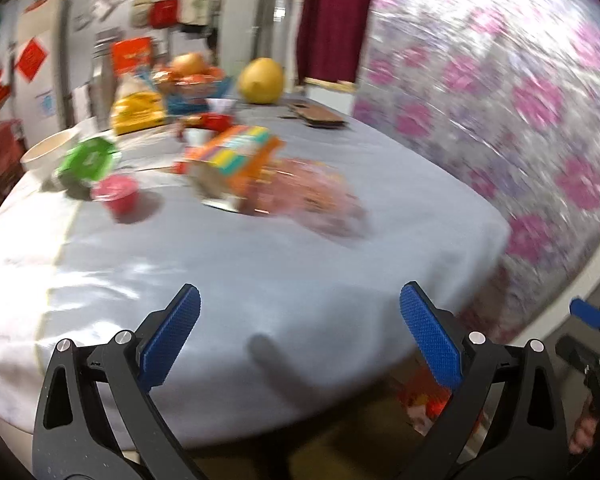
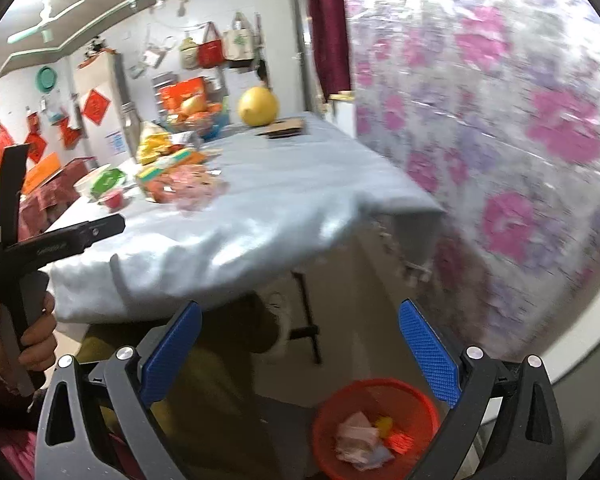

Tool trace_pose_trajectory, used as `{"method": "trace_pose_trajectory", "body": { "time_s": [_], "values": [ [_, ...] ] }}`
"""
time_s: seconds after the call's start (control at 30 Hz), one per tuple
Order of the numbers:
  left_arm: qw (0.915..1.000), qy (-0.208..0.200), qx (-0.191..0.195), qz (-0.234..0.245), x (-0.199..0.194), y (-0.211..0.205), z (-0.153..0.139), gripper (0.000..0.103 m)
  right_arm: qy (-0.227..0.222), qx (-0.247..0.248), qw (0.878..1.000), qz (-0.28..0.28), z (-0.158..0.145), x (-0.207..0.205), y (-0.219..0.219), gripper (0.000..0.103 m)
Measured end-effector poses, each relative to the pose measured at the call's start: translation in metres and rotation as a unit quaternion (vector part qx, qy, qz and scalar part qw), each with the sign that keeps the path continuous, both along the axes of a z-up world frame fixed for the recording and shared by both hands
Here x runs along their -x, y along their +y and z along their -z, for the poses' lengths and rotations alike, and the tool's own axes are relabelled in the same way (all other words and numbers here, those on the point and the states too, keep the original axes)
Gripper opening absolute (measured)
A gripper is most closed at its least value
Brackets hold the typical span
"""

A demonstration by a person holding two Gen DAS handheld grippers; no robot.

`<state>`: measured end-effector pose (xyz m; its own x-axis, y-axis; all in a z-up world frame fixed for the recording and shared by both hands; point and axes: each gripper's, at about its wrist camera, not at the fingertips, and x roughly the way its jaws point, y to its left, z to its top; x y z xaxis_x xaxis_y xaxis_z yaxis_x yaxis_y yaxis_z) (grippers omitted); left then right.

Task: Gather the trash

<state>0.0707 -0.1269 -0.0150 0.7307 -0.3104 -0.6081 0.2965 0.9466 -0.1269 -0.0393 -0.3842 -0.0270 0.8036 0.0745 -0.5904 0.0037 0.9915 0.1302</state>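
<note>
Left wrist view: the left gripper is being held wide, nothing between its blue pads. A red cup, green-lidded container and white bowl are standing at 10 o'clock on the grey-clothed table; contents cannot be told. A colourful carton and pink wrapper are lying at 12 o'clock.

Right wrist view: the right gripper is being held wide and empty. The red trash basket is standing on the floor at 5 o'clock, holding crumpled paper. The table edge is overhanging at 11 o'clock.
</note>
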Motion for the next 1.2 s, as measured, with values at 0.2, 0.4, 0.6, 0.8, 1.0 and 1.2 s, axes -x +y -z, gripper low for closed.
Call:
{"method": "trace_pose_trajectory", "body": {
  "time_s": [0.2,0.4,0.6,0.8,1.0,1.2],
  "values": [
    [0.9972,0.008,0.012,-0.073,-0.034,0.065,0.001,0.096,0.003,-0.005,0.999,-0.044,-0.003,-0.036,0.043,0.097],
    [0.9918,0.023,0.003,-0.125,-0.059,0.116,0.011,0.096,0.017,-0.002,0.997,-0.077,-0.002,-0.086,0.079,0.097],
    [0.9884,0.035,0.0,-0.148,-0.074,0.146,0.015,0.096,0.011,-0.002,0.995,-0.095,-0.009,-0.134,0.105,0.097],
    [0.988,0.056,0.011,-0.143,-0.087,0.159,0.021,0.096,0.013,-0.012,0.997,-0.078,-0.009,-0.184,0.113,0.097],
    [0.9881,0.06,0.007,-0.142,-0.092,0.161,0.026,0.096,0.023,-0.054,0.996,-0.064,-0.007,-0.228,0.116,0.097],
    [0.9886,0.066,-0.002,-0.135,-0.095,0.16,0.025,0.096,0.034,-0.06,0.995,-0.069,0.01,-0.244,0.122,0.068]
  ]
}}
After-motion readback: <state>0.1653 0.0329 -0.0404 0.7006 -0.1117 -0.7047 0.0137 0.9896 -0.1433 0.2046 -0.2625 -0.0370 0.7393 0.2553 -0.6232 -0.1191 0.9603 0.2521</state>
